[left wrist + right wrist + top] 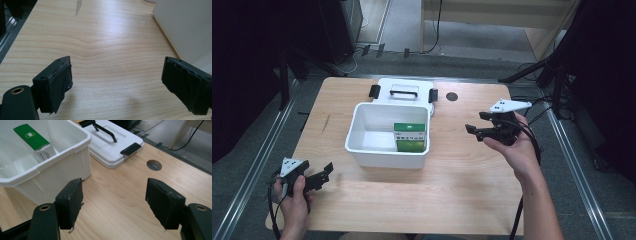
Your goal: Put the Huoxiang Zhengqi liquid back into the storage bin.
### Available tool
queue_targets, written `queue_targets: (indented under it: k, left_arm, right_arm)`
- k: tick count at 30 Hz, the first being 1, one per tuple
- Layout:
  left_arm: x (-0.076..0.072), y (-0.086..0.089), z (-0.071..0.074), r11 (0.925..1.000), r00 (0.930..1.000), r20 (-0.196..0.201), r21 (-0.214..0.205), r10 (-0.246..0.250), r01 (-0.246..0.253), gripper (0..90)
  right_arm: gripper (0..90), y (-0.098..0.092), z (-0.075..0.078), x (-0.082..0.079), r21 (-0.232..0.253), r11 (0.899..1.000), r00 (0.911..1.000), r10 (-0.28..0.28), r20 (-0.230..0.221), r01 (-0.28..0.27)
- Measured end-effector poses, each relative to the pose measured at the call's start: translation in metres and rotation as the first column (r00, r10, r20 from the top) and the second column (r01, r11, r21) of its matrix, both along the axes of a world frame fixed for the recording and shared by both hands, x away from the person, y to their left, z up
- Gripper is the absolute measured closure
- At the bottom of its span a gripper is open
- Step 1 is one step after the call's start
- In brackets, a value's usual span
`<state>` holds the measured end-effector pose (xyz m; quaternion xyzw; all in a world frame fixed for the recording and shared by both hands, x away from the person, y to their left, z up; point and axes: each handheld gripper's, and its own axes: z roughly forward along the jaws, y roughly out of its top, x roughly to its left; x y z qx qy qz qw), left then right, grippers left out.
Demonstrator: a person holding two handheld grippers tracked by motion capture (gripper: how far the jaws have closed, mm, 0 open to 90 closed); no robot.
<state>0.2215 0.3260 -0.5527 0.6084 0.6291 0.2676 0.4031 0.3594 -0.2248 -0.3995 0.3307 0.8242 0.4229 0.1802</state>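
The bench (452, 180) looks like pale wood with a visible grain and a soft sheen. The white bin (387, 156) and its lid (404, 87) look like smooth, slightly glossy plastic. The green box (410, 137) seems printed cardboard. The hand-held gripper (113, 202) pads (163, 205) look matt black, rough at the edges.

A white bin (388, 150) sits mid-worktop (452, 190) with a green-and-white box (410, 137) standing inside against its right wall. The bin's lid (404, 91), with a black handle and clips, lies flat just behind it. The right tool (477, 125) hovers right of the bin, jaws apart and empty. The left tool (323, 175) rests near the worktop's front left corner, also empty.
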Motion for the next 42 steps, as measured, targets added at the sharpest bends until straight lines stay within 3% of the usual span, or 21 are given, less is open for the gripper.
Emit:
queue_targets:
  k: [8,16,22,25,29,35,42]
  left_arm:
    - [0.0,-0.001,0.0,1.0,1.0,0.0,0.006,0.0,0.0,10.4]
    - [0.0,-0.001,0.0,1.0,1.0,0.0,0.009,0.001,-0.001,10.4]
    - [0.0,-0.001,0.0,1.0,1.0,-0.003,0.007,0.002,-0.002,10.4]
    - [0.0,-0.001,0.0,1.0,1.0,-0.003,0.008,0.003,-0.003,10.4]
    - [0.0,-0.001,0.0,0.9999,1.0,-0.002,0.012,0.005,-0.005,10.4]
    - [0.0,-0.001,0.0,0.9999,1.0,-0.001,0.013,0.005,-0.005,10.4]
    - [0.0,-0.001,0.0,0.9999,1.0,0.0,0.011,0.006,-0.006,10.4]
  right_arm:
    - [32.2,-0.03,-0.025,-0.021,0.045,0.998,0.9978,-0.045,0.048,0.043]
    - [32.8,-0.061,-0.051,-0.042,0.121,0.986,0.9857,-0.131,0.106,0.118]
    - [32.8,-0.08,-0.074,-0.054,0.11,0.983,0.9823,-0.156,0.103,0.145]
    - [32.7,-0.092,-0.084,-0.062,0.134,0.977,0.9782,-0.181,0.103,0.166]
    - [32.2,-0.103,-0.093,-0.07,0.166,0.968,0.9714,-0.207,0.116,0.187]
    - [27.3,-0.114,-0.102,-0.083,0.182,0.968,0.9728,-0.195,0.125,0.17]
    - [22.8,-0.124,-0.118,-0.095,0.201,0.959,0.9671,-0.224,0.12,0.197]
